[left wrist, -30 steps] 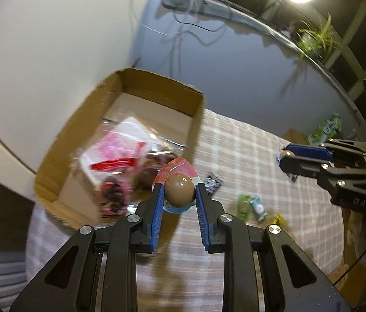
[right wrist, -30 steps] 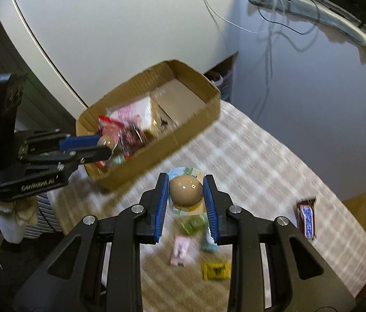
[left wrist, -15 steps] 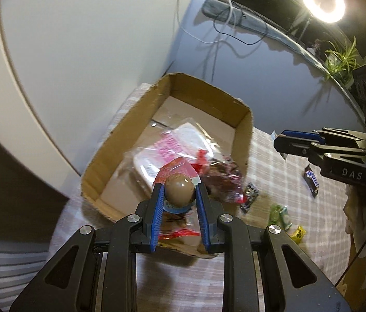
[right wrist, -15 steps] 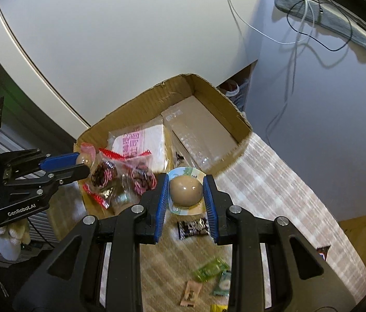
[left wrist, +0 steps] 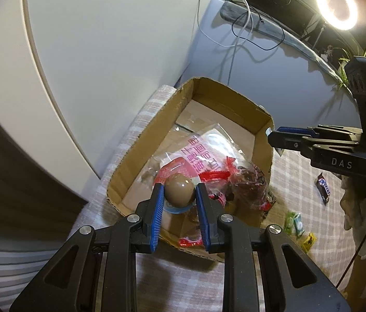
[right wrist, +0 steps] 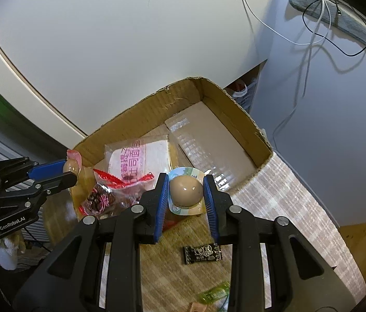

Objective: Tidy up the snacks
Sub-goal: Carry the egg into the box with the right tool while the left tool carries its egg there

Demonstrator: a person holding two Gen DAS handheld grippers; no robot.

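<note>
Glossy brown packaged eggs [left wrist: 179, 190] [right wrist: 186, 191] sit clamped in left gripper [left wrist: 178, 200] and right gripper [right wrist: 186, 192] above cardboard box [left wrist: 234, 102].

Matt corrugated cardboard box [left wrist: 237, 104]; glossy clear plastic snack bags [left wrist: 208, 153]; shiny brown egg [right wrist: 186, 191]; woven checked cloth [right wrist: 294, 202] covering the bench

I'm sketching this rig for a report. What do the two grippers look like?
Both are matte black angular frames with silver bolts and ribbed blue pads. The left gripper reads "GenRobot.AI" on its side; the right gripper reads "DAS". No sleeves show.
</note>
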